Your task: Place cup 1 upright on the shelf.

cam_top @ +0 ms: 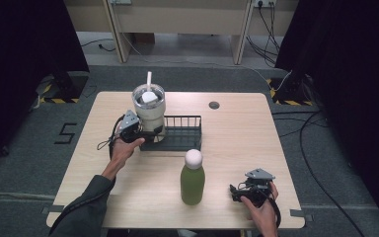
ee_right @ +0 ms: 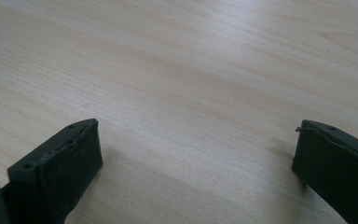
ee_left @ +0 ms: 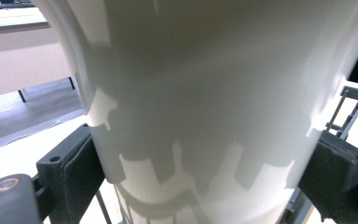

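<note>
A tall white tumbler (cam_top: 149, 111) with a lid and a white straw stands at the left end of a black wire rack (cam_top: 177, 133). My left gripper (cam_top: 139, 129) is shut on the tumbler, low on its left side. In the left gripper view the tumbler (ee_left: 205, 102) sits between the two pads (ee_left: 77, 172), which press its wall. A green bottle (cam_top: 192, 178) with a white round cap stands upright near the table's front. My right gripper (cam_top: 237, 191) rests to the right of it, open, with bare wood between its pads (ee_right: 58, 170).
The light wooden table (cam_top: 237, 138) has a small round grommet (cam_top: 214, 104) near its far edge. Rack bars (ee_left: 347, 109) rise just behind the tumbler. Dark curtains, cables and floor stands lie beyond the table.
</note>
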A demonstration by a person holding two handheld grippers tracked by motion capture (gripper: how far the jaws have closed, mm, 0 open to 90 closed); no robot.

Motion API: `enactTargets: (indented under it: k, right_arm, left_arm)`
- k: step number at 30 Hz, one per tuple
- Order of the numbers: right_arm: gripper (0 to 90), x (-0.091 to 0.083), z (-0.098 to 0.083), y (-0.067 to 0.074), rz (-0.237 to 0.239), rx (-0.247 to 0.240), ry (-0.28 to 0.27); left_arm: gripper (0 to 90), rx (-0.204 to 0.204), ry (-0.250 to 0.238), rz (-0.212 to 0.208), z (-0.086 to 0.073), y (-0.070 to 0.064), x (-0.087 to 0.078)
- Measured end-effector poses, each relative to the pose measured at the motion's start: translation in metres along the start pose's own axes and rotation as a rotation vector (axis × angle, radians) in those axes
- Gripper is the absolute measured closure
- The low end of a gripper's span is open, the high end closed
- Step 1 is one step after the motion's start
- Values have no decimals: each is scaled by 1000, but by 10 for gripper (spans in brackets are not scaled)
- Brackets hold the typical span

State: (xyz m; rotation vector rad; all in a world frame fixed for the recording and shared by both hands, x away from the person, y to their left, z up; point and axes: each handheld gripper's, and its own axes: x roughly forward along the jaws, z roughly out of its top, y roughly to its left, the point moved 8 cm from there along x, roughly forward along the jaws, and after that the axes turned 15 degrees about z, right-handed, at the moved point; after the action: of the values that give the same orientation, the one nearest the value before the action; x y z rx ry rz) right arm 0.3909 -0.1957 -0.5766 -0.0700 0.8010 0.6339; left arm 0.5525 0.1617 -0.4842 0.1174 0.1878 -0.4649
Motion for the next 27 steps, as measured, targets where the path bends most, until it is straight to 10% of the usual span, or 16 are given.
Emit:
enactTargets:
  k: [27]
  right_arm:
    - [13,0,0,0,0,-1,0]
  left_arm:
    - [99,6,-8,4,3,3,-8]
